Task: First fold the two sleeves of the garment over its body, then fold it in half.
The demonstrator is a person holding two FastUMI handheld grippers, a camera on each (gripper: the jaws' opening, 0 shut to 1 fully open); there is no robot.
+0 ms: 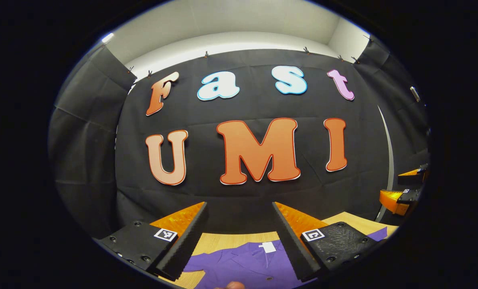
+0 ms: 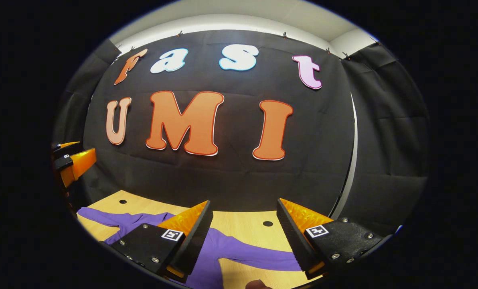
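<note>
Both grippers, left [image 1: 239, 235] and right [image 2: 245, 235], hang spread and empty above the purple shirt [image 1: 243, 267], sleeves [image 2: 247, 251] unfolded; likely poised to start.

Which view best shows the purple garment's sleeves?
The right gripper view: two sleeves of the garment lie spread flat on the wooden table. The left gripper view shows the garment's collar area with a white tag, plus a bit of purple cloth at the right.

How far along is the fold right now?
Nothing looks folded yet. The purple garment lies flat on the wooden table, one sleeve stretched outwards. In hand: nothing; left gripper and right gripper hover open. Left: both sleeve folds, then halving.
</note>
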